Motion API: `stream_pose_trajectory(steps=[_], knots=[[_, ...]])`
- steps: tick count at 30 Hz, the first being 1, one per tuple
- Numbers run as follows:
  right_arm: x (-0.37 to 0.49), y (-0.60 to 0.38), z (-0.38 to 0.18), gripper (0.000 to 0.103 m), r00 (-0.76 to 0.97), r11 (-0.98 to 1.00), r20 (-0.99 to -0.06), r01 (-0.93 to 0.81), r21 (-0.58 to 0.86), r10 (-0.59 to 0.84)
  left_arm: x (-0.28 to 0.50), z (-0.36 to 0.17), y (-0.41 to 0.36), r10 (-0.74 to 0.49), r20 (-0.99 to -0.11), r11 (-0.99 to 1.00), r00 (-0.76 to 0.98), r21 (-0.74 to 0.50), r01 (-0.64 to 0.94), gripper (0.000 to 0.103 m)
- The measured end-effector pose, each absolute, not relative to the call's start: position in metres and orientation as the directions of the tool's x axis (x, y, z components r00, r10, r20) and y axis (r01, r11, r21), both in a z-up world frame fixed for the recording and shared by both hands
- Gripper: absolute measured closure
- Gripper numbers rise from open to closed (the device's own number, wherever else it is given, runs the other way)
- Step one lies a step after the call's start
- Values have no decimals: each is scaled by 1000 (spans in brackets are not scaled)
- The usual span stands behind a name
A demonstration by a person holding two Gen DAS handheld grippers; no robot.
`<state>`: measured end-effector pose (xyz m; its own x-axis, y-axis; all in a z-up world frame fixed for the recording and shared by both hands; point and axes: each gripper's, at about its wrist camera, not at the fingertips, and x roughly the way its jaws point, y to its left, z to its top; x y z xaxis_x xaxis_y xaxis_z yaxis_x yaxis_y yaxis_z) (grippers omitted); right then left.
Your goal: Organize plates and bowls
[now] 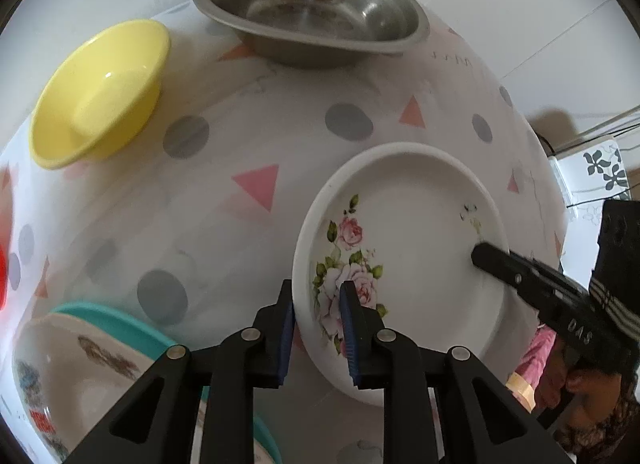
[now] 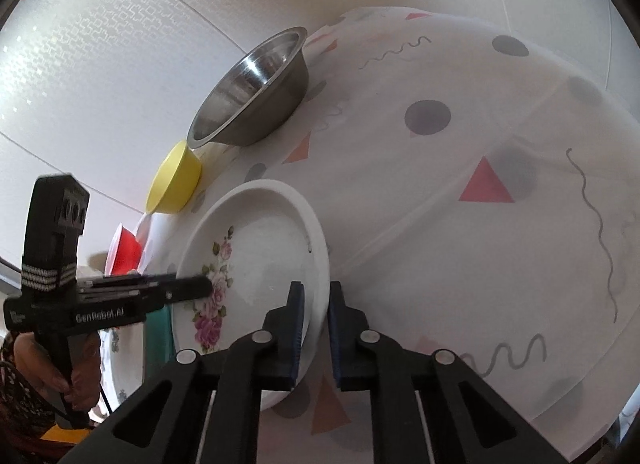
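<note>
On the patterned tablecloth (image 1: 256, 136), the floral plate (image 1: 416, 224) faces upward, each gripper (image 1: 316, 296) (image 2: 316, 296) clamping opposite rims.

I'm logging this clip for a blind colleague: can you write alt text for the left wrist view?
The left gripper pinches the near rim of a white plate with pink roses, while the right gripper clamps its opposite rim. Beyond it on the patterned tablecloth sit a yellow bowl and a steel bowl.
</note>
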<state>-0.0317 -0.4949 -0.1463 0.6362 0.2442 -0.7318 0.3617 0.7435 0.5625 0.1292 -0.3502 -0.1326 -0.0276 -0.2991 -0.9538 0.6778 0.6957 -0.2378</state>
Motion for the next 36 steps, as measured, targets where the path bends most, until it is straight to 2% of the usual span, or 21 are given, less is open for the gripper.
stream_pose_trajectory(steps=[8,13,17,24,36], knots=[[-31,-495,-145,92,625,766,-738,337,548,254,120,-131,-359,-291,-956,696,30,-190,693,79],[-34,-503,-148,94,639,705,-725,390,593,256,117,-129,-357,-303,-952,683,35,-191,705,80],[-34,-503,-144,94,629,732,-746,401,551,217,111,-124,-361,-315,-947,658,58,-173,733,80],[-39,-508,-136,96,640,729,-742,409,549,200,101,-120,-368,-350,-934,668,67,-199,717,82],[-36,-499,-113,96,679,718,-704,382,582,209,107,-81,-332,-427,-895,699,128,-237,675,83]])
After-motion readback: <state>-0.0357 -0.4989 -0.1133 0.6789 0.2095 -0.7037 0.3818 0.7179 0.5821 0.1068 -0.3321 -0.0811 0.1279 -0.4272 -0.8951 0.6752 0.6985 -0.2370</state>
